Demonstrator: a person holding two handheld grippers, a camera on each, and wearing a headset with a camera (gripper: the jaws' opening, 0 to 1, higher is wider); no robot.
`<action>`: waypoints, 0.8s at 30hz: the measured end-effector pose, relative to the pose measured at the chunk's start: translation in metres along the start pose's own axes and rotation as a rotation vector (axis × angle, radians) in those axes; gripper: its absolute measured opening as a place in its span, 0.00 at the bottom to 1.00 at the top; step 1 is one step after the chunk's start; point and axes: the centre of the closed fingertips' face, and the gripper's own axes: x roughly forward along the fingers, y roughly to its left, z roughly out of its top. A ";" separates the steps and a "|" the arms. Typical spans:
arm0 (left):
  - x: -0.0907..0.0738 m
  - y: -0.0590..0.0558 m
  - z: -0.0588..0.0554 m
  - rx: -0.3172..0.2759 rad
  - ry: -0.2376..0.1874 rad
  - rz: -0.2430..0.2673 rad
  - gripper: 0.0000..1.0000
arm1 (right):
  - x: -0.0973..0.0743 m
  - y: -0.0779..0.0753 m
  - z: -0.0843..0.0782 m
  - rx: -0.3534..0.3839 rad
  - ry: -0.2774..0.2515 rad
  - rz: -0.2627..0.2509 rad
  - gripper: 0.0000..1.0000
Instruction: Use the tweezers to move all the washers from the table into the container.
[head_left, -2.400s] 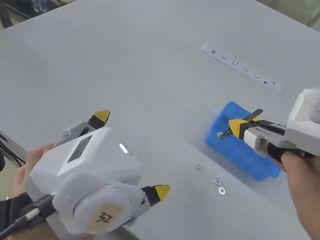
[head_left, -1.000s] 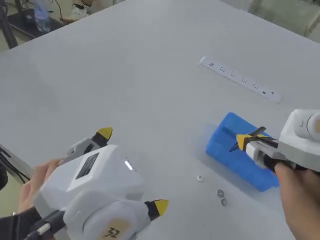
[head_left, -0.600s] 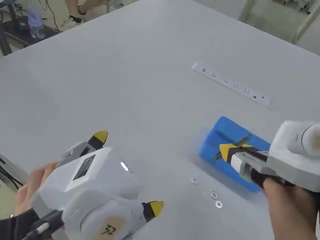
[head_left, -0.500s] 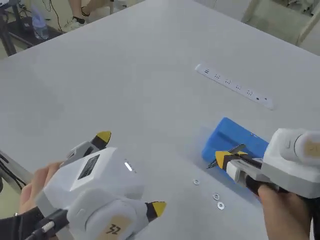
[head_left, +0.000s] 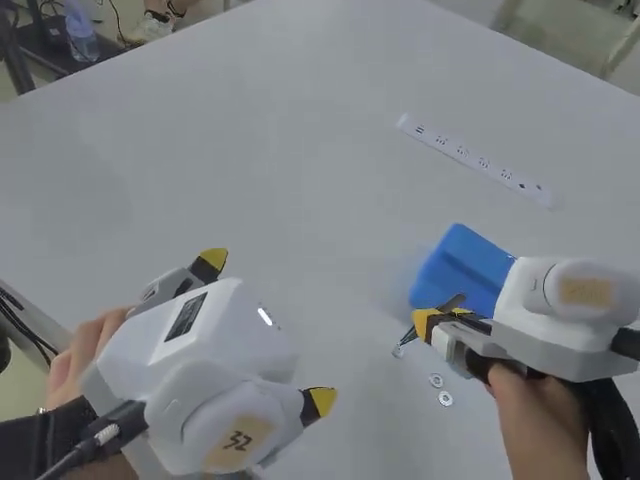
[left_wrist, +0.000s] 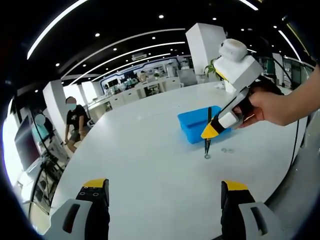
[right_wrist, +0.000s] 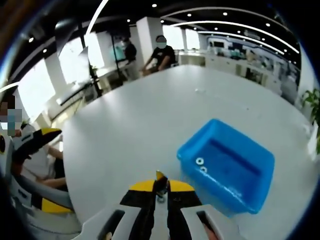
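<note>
One washer is lying on the table just off the near corner of the blue container. The tips of the tweezers are coming down onto it, though whether they are pinching it cannot be told. Two loose washers are lying close together on the table beside the container, on the side facing the person and a little apart from the first one. Inside the container, two collected washers are sitting on the floor near one wall, as the right gripper view is showing. The right gripper is hanging just beside the container, with its yellow-tipped jaws pressing together on the tweezers. In the left gripper view the tweezers are standing nearly upright. The left gripper is hovering well apart from the container across bare table, its jaws spreading wide. A white power strip is lying on the table beyond the container's far side.
</note>
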 end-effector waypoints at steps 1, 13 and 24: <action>0.000 -0.001 0.000 0.003 0.003 -0.002 0.95 | 0.000 0.000 -0.001 0.002 -0.002 0.001 0.04; 0.000 0.000 -0.002 0.005 0.010 -0.001 0.95 | 0.003 0.003 -0.002 -0.033 -0.001 -0.013 0.04; 0.000 -0.001 -0.001 0.005 0.006 -0.008 0.95 | 0.004 0.008 -0.001 -0.102 -0.012 -0.027 0.03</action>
